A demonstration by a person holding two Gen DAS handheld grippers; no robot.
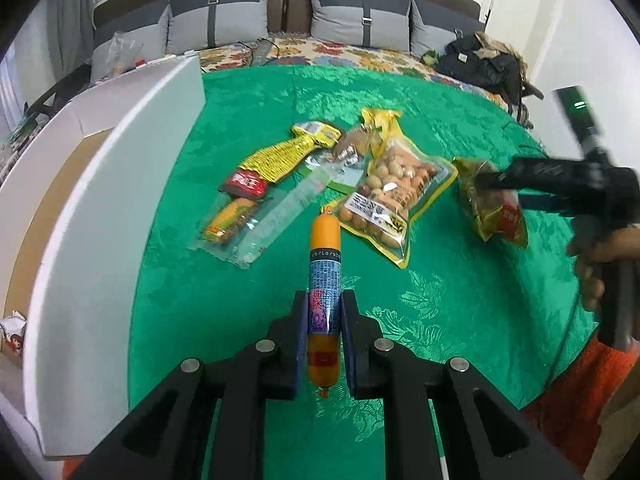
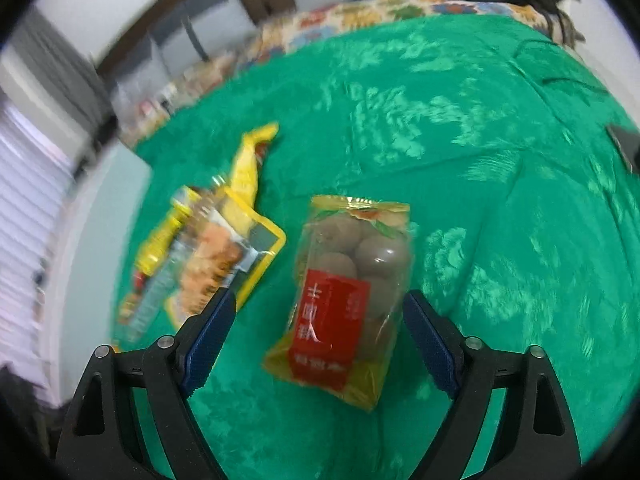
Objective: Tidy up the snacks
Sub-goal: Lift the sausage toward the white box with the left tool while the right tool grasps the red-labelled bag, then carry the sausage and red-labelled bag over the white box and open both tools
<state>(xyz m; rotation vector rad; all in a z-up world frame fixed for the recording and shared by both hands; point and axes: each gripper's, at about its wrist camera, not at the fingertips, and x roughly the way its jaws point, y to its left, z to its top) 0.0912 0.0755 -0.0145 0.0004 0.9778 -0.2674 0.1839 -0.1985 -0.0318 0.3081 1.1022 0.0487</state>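
Observation:
My left gripper [image 1: 323, 300] is shut on an orange sausage stick with a blue label [image 1: 325, 264], held over the green cloth [image 1: 240, 360]. My right gripper [image 2: 320, 304] is open, its fingers on either side of a clear bag of brown balls with a red label [image 2: 344, 300] lying on the cloth. That bag [image 1: 490, 204] and the right gripper [image 1: 560, 188] also show at the right in the left wrist view. A yellow-edged bag of peanuts [image 1: 394, 196], a yellow corn packet [image 1: 276, 160] and a clear wrapper [image 1: 280, 208] lie in the middle.
A white open box [image 1: 120, 184] with a cardboard floor stands at the left. Grey pillows [image 1: 360, 20] and a dark heap of clothes [image 1: 488, 60] lie at the far end of the bed. A flowered sheet [image 1: 360, 56] edges the green cloth.

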